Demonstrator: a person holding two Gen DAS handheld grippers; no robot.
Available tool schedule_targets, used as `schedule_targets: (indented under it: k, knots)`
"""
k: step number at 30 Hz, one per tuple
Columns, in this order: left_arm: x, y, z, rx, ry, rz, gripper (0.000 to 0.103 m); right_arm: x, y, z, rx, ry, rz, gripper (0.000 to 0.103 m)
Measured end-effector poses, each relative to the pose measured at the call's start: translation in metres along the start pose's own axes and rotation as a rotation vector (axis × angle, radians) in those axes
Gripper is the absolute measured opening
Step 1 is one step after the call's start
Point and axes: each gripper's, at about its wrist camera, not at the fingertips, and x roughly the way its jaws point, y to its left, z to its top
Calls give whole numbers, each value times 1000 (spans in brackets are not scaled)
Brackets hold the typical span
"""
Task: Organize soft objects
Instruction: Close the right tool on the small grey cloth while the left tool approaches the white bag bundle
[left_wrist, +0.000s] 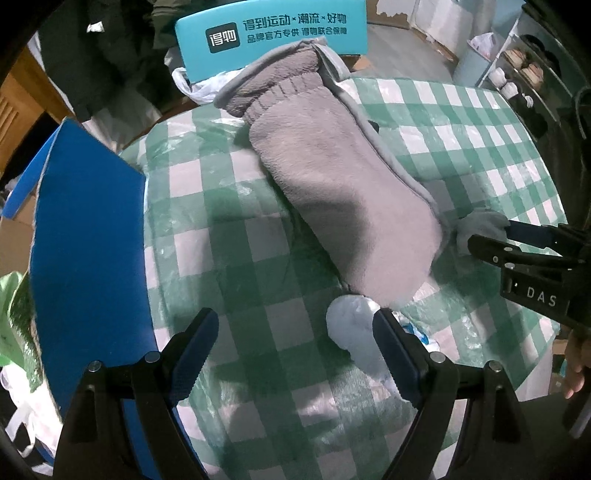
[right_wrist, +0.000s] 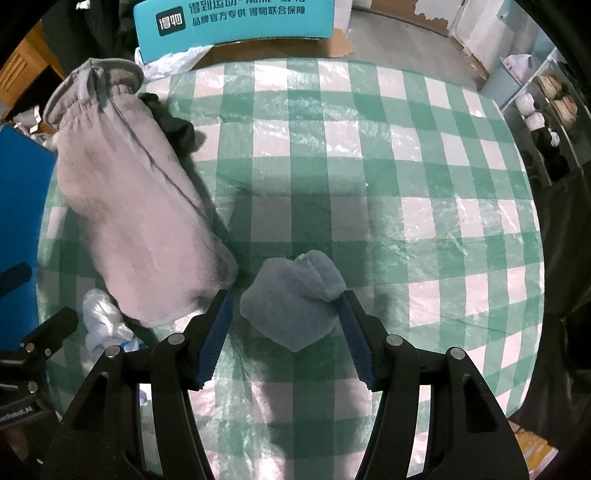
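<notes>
Left gripper (left_wrist: 295, 325): jaws spread wide above the checked cloth, nothing between the pads. Its right finger (left_wrist: 397, 354) stands just beside a white sock (left_wrist: 351, 328), partly covering it; whether they touch cannot be told.

Right gripper (right_wrist: 284, 314): jaws spread on either side of a small blue-grey folded cloth (right_wrist: 295, 295). The right pad meets the cloth's edge, while the left pad stands slightly apart from it, so the cloth sits between the jaws without a clear pinch. The same gripper appears at the right edge of the left wrist view (left_wrist: 491, 240), its tips at that cloth (left_wrist: 480, 225).

Work surface: a round table (right_wrist: 424, 184) under a green-and-white checked cover.

Soft objects: 1 long grey fleece garment (left_wrist: 343, 192) lies diagonally across the table, elastic waistband toward the far edge; its near end lies close to both the white sock and the folded cloth. A dark item (right_wrist: 177, 125) shows from behind its upper part, seen in the right wrist view only.

Surroundings: a blue board (left_wrist: 88, 240) stands at the table's left edge; a teal box (left_wrist: 273, 33) with printed characters sits beyond the far edge.
</notes>
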Motion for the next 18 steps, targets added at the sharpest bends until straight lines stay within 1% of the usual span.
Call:
schedule_targets:
  k: [8,14,16,18]
  knots:
    - [13,2,10,-2,13,3,87,12,-6,4,3,9,2,59]
    - [17,2,11,-8,23,-7,87,22,-14,5,2,21,9,59]
    - [18,0,12,-4,27,-12,87,23,-17,10,2,25,12,54]
    - [18,-4,11,4,30,-10,87,25,-17,10,0,28,12,42]
